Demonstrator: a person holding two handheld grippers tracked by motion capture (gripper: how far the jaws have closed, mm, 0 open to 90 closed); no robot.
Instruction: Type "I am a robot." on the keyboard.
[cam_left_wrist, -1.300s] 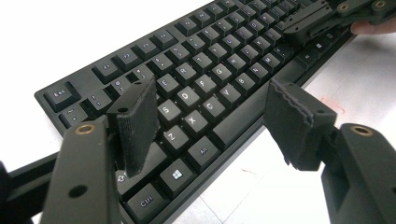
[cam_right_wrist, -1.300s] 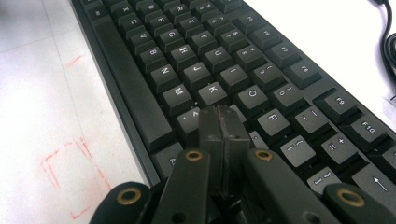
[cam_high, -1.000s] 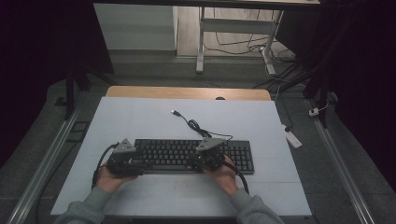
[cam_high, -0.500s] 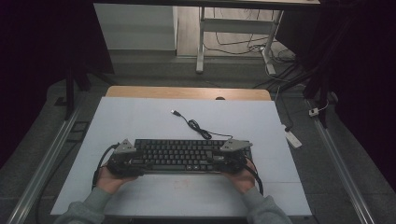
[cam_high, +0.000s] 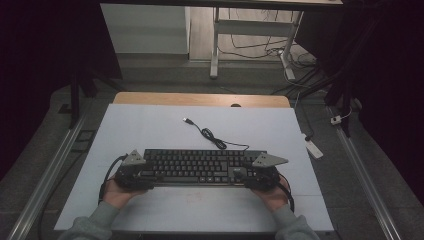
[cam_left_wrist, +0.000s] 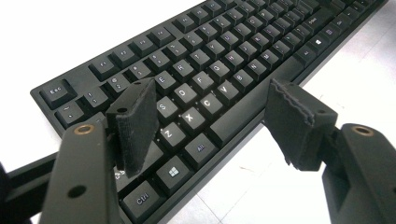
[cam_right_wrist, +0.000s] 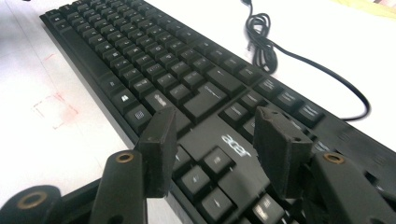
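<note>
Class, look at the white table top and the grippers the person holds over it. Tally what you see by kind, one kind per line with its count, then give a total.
Black keyboard: 1
Black USB cable running from the keyboard: 1
Hand-held grippers, left gripper and right gripper, both with fingers apart: 2
Total: 4

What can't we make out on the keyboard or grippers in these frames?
- keyboard: key legends too small in the high view.
- left gripper: the pad hides whether it touches the keys.
- right gripper: pad contact hidden likewise.
- cable: plug type too small.
</note>
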